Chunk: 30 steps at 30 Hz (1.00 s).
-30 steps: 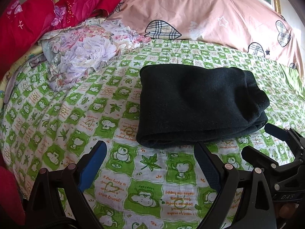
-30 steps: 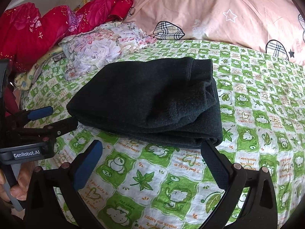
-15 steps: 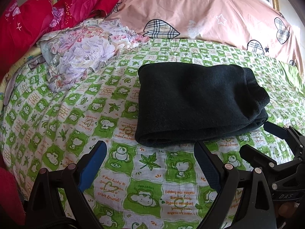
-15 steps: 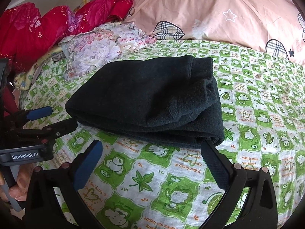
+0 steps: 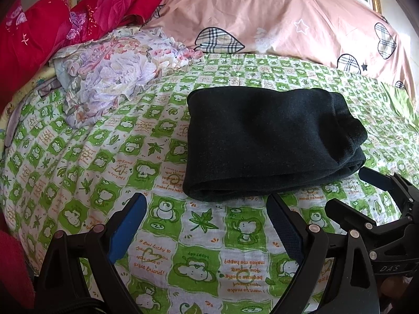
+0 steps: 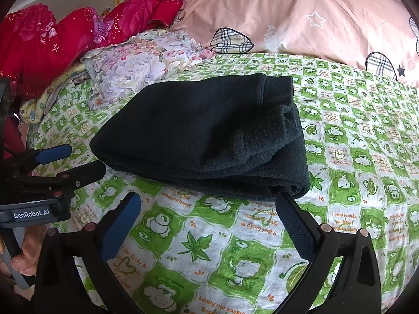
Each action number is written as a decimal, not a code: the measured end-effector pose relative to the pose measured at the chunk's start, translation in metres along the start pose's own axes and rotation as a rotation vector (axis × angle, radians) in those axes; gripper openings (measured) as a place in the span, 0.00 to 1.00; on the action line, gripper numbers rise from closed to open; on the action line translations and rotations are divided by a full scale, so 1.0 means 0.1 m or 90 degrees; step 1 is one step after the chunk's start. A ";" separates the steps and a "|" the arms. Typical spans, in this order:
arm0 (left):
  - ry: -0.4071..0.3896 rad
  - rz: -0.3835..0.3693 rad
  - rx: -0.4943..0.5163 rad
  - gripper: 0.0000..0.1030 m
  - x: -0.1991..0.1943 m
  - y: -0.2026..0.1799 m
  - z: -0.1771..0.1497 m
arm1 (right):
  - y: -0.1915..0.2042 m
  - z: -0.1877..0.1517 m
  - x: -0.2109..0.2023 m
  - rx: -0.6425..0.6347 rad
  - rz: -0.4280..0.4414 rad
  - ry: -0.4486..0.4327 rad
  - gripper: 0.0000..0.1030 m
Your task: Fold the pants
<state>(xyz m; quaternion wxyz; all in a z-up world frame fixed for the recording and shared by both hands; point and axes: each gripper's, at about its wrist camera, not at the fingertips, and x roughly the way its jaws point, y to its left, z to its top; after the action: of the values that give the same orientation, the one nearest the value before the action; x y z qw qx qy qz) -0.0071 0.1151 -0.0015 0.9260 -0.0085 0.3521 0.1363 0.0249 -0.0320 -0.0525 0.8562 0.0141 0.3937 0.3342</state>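
Observation:
The dark pants (image 5: 264, 141) lie folded into a compact rectangle on the green-and-white patterned bed sheet (image 5: 199, 238); they also show in the right wrist view (image 6: 207, 136). My left gripper (image 5: 207, 204) is open and empty, just short of the bundle's near edge. My right gripper (image 6: 209, 204) is open and empty, also just short of the bundle's near edge. The right gripper shows at the right of the left wrist view (image 5: 351, 188), and the left gripper at the left of the right wrist view (image 6: 81, 159).
A floral cloth (image 5: 115, 76) lies crumpled at the back left. Red bedding (image 5: 52, 26) is piled behind it. A pink quilt (image 5: 288, 13) with plaid hearts runs along the back of the bed.
Both grippers have drawn back slightly from the folded pants. The pants have not moved.

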 end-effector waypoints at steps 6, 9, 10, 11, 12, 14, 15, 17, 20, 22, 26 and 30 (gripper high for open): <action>-0.005 0.001 0.006 0.91 -0.03 -0.02 0.01 | 0.01 0.00 -0.01 0.000 0.000 -0.001 1.00; -0.005 0.001 0.007 0.91 -0.04 -0.03 0.01 | 0.00 0.00 -0.01 0.000 0.000 -0.001 1.00; -0.005 0.001 0.007 0.91 -0.04 -0.03 0.01 | 0.01 0.00 -0.01 0.000 0.000 -0.002 1.00; -0.005 0.001 0.007 0.91 -0.04 -0.03 0.01 | 0.01 0.01 -0.01 0.000 0.001 -0.002 1.00; -0.005 0.000 0.007 0.91 -0.04 -0.03 0.01 | 0.01 0.01 -0.02 0.000 0.001 -0.002 1.00; -0.004 0.000 0.008 0.91 -0.04 -0.03 0.01 | 0.01 0.02 -0.02 0.000 0.002 -0.002 1.00; -0.005 0.002 0.008 0.91 -0.04 -0.03 0.01 | 0.01 0.02 -0.03 0.000 0.002 -0.003 1.00; -0.005 0.001 0.008 0.91 -0.05 -0.03 0.02 | 0.03 0.05 -0.08 -0.001 0.001 -0.010 1.00; -0.001 -0.002 0.005 0.91 -0.05 -0.02 0.03 | 0.04 0.10 -0.14 0.003 0.007 -0.018 1.00; 0.002 -0.003 0.001 0.91 -0.05 -0.01 0.03 | 0.05 0.14 -0.16 0.008 0.004 -0.016 1.00; 0.005 -0.003 -0.005 0.91 -0.05 0.02 0.05 | 0.03 0.20 -0.17 0.011 -0.007 -0.007 1.00; 0.008 -0.011 -0.011 0.91 -0.04 0.04 0.07 | -0.01 0.23 -0.18 0.025 -0.005 -0.002 1.00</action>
<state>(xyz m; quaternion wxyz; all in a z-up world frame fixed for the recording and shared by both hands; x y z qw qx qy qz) -0.0061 0.1188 0.0064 0.9249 -0.0201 0.3563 0.1314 0.0326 -0.0376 -0.0244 0.8577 0.0298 0.3989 0.3230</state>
